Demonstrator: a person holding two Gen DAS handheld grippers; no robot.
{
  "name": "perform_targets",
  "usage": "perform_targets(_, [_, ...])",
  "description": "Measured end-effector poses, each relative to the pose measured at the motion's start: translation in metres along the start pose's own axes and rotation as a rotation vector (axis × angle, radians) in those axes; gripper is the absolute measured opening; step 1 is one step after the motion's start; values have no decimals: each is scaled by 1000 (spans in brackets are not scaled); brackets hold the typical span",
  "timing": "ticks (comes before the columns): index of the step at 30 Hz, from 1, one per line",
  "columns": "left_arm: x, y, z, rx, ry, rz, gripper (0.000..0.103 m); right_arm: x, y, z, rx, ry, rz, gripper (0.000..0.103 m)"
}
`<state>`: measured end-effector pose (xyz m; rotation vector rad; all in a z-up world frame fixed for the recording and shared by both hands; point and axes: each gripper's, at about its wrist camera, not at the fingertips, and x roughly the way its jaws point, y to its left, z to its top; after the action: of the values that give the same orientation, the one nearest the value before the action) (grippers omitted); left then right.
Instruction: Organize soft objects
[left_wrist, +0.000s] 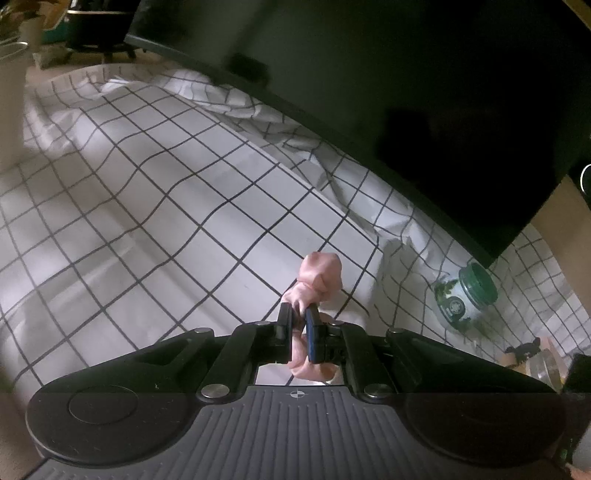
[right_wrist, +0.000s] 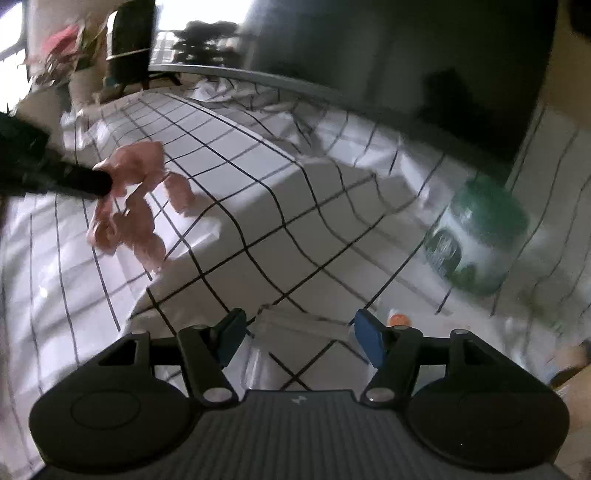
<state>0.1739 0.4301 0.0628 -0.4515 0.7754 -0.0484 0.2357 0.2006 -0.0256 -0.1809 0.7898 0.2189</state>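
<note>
Left gripper (left_wrist: 298, 314): your fingers are clamped tight on the pink soft toy (left_wrist: 319, 275), which sticks out past the tips and hangs above the cloth; a fold of it also shows behind the pads.
Pink soft toy from the right wrist: it dangles off the tip of your left gripper (right_wrist: 105, 182) at the far left, limbs loose, clear of the surface.
Right gripper (right_wrist: 299, 332): your fingers stand wide apart with nothing between them, low over the cloth.
Checked cloth (left_wrist: 147, 206): white with dark grid lines, rumpled toward the back.
Green-lidded jar (left_wrist: 467, 295): lying on its side on the cloth, to your right.
Dark screen (left_wrist: 406, 92): looming over the back edge of the cloth.
</note>
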Motion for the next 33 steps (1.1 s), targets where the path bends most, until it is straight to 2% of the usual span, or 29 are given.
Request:
perform_targets(4, [-1, 4, -2, -15, 4, 8, 10, 9, -10, -1, 101, 1, 6, 70])
perform_targets(8, [-2, 7, -5, -22, 14, 16, 10, 13, 2, -4, 25, -6, -20, 76])
perform_targets(13, [-4, 7, -8, -13, 15, 15, 10, 13, 3, -5, 31, -13, -11, 76])
perform_targets(14, [-4, 7, -8, -13, 15, 16, 10, 12, 3, -5, 32, -9, -5, 75])
perform_targets(17, [0, 7, -8, -20, 27, 27, 10, 8, 8, -3, 6, 2, 24, 63])
perform_targets(21, [4, 0, -3, -1, 18, 32, 9, 1, 15, 2, -20, -1, 41, 63])
perform_targets(25, [5, -13, 16, 36, -29, 36, 9, -27, 10, 13, -36, -58, 34, 63])
perform_targets(27, [1, -24, 34, 53, -77, 23, 9, -52, -1, 29, -23, -118, 14, 63])
perform_targets(33, [-24, -90, 77, 130, -233, -81, 9, -140, -52, 76, 62, -292, -87, 63])
